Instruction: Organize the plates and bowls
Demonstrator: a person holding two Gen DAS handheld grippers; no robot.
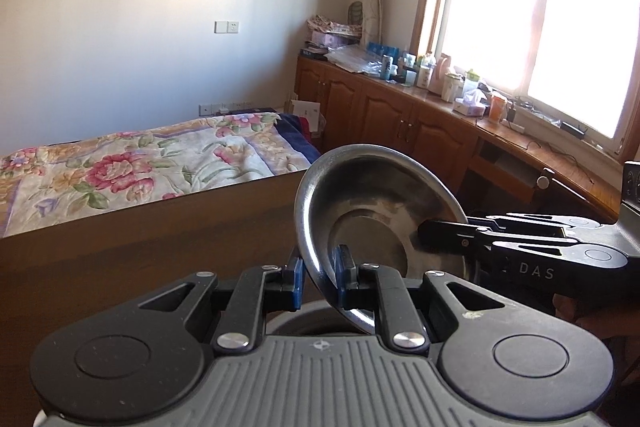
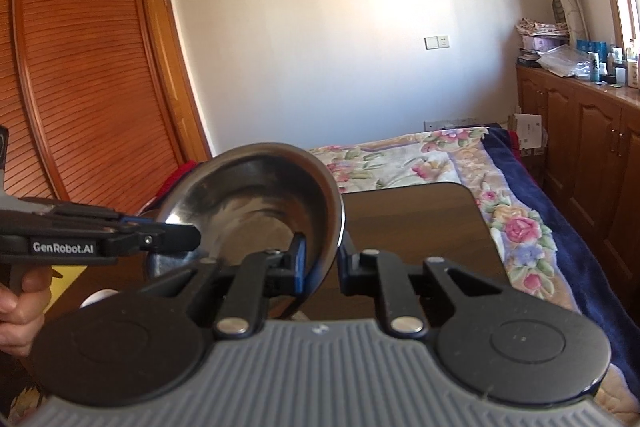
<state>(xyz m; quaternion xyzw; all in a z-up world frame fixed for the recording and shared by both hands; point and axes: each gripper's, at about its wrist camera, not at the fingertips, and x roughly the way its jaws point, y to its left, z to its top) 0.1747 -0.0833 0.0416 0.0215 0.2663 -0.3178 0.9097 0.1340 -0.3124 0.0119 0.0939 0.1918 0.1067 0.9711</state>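
Table: I am seeing a dark brown top running away toward 12 o'clock under both grippers, with the flowered bed beyond its far edge.
Bowl: I am holding one steel bowl up off the table, tipped on edge so its open mouth is facing me; nothing is lying inside it.
Bowl's lie: it is sitting straight ahead of both cameras at 12 o'clock, rim standing nearly upright, so its flat base is pointing away from me toward the bed.
Left gripper: I am keeping it nearly closed, its blue pads pinching the bowl's rim at about 7 o'clock on the circle, one pad inside, one outside.
Right gripper: its jaws are straddling the bowl's rim at about 5 o'clock, one finger inside and one outside; in its own view a gap seems to be showing beside the wall, but from the left camera it is looking clamped, so I am reading it as gripping.
Nearer hand: neither; both are gripping the same rim from opposite sides.
Coming move: I am judging that one gripper must let go before the bowl can be levelled and lowered.
Other dishes: something round and grey is showing just under the left gripper; I cannot tell what it is.
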